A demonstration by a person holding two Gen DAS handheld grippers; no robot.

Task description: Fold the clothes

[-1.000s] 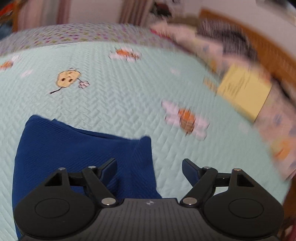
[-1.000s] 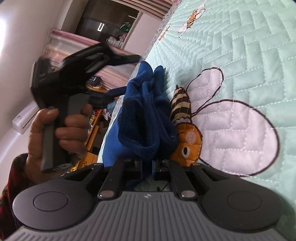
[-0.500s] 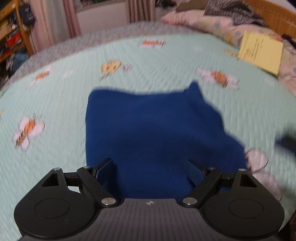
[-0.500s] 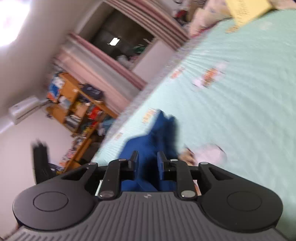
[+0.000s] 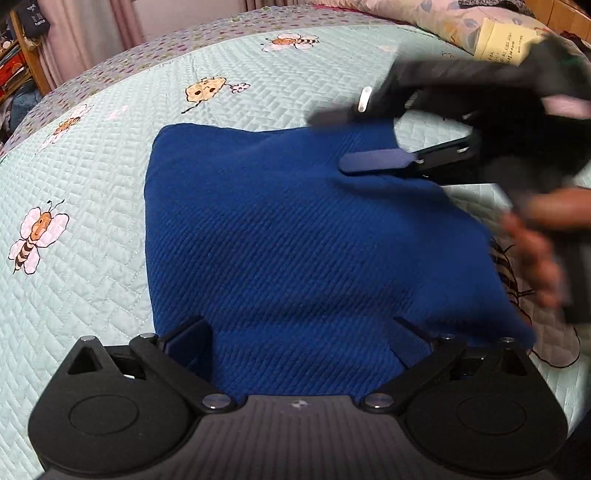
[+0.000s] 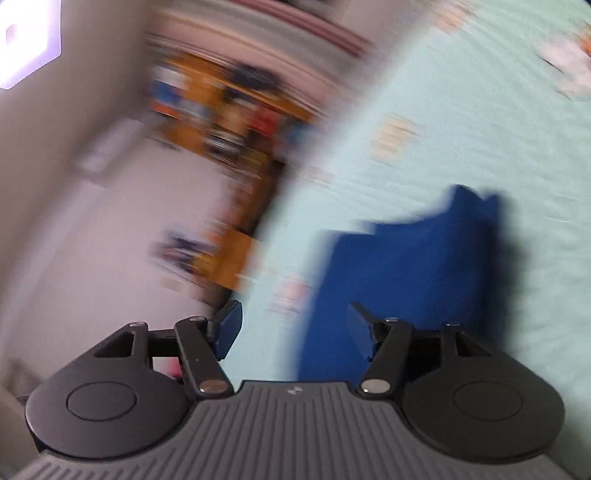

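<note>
A dark blue knitted garment (image 5: pixel 295 236) lies folded flat on the pale green quilted bedspread (image 5: pixel 92 166). My left gripper (image 5: pixel 301 341) hovers open above its near edge, nothing between the fingers. In the left wrist view my right gripper (image 5: pixel 354 136) comes in from the right, held by a hand (image 5: pixel 535 251), its fingers spread apart over the garment's far right part. The right wrist view is heavily blurred: my right gripper (image 6: pixel 293 328) is open and empty, with the blue garment (image 6: pixel 406 266) just ahead of its right finger.
Bee and cloud prints dot the bedspread. Pillows (image 5: pixel 424 14) and a yellow sheet of paper (image 5: pixel 506 40) lie at the far right by a wooden headboard. A wooden shelf (image 6: pixel 229 122) with clutter stands beyond the bed's left edge.
My right gripper let go of the bunched garment, opened, and swung over it. The garment now lies flat. My left gripper shifted from beside the garment to over its near edge.
</note>
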